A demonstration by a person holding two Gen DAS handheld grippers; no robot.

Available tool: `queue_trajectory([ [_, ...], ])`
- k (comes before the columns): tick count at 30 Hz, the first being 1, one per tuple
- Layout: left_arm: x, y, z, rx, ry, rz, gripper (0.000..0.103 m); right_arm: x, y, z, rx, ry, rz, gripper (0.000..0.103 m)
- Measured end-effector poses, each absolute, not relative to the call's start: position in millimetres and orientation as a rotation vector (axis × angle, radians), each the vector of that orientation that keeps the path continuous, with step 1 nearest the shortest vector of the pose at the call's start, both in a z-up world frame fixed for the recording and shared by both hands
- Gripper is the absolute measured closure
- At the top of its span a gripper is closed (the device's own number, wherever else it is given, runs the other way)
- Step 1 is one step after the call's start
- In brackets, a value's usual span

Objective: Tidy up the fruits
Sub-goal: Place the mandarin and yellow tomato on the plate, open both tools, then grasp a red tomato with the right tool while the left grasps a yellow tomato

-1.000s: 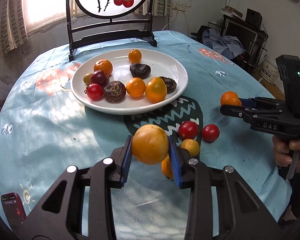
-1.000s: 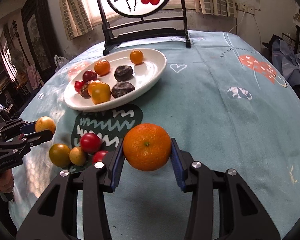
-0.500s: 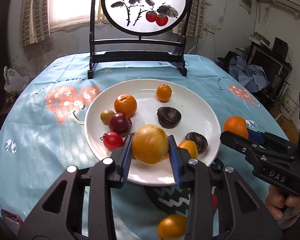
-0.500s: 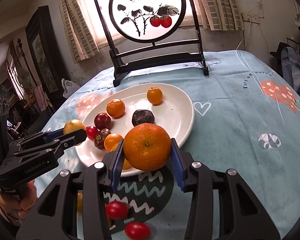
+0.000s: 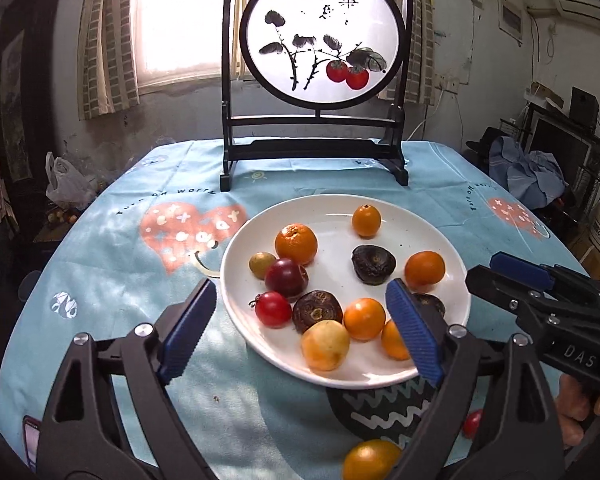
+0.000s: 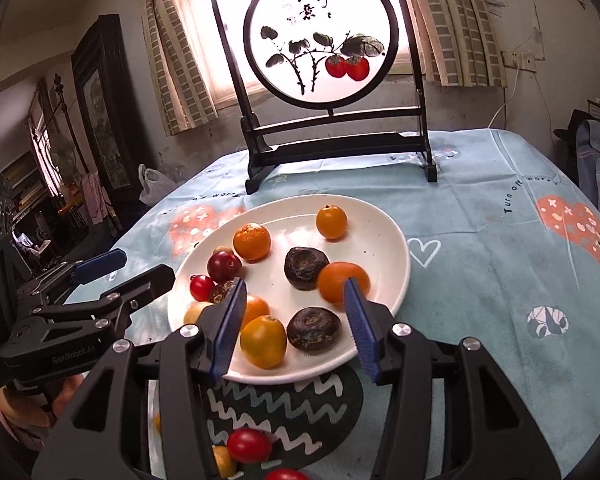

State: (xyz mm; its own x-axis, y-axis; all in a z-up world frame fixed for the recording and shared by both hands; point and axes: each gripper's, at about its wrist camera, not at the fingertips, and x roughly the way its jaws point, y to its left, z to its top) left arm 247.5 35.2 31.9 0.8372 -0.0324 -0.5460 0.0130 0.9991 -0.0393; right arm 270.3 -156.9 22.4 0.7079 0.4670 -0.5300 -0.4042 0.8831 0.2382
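A white plate (image 5: 452, 280) (image 6: 384, 240) on the blue tablecloth holds several fruits. My left gripper (image 5: 300, 332) is open and empty above the plate's near edge. A pale orange fruit (image 5: 325, 345) lies on the plate between its fingers. My right gripper (image 6: 294, 320) is open and empty over the plate's near right part. An orange (image 6: 340, 282) (image 5: 425, 271) lies on the plate at its right fingertip. Loose fruits stay on the cloth near me: a red tomato (image 6: 248, 445), a yellow one (image 5: 370, 460), another red one (image 5: 473, 423).
A black wooden stand with a round painted screen (image 5: 320, 40) (image 6: 320, 36) stands behind the plate. A dark zigzag patch (image 6: 284, 404) marks the cloth in front of the plate. A phone (image 5: 31, 436) lies at the near left table edge.
Both grippers moved over the plate and opened. The pale orange fruit left my left gripper and the orange left my right gripper; both now lie on the plate.
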Motion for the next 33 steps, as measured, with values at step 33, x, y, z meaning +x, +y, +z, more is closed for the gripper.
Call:
queue_trajectory([
  [33,213,45,18,-0.007,0.676,0.060,0.004,207,-156,-28,-0.149,0.896,0.526,0.052],
])
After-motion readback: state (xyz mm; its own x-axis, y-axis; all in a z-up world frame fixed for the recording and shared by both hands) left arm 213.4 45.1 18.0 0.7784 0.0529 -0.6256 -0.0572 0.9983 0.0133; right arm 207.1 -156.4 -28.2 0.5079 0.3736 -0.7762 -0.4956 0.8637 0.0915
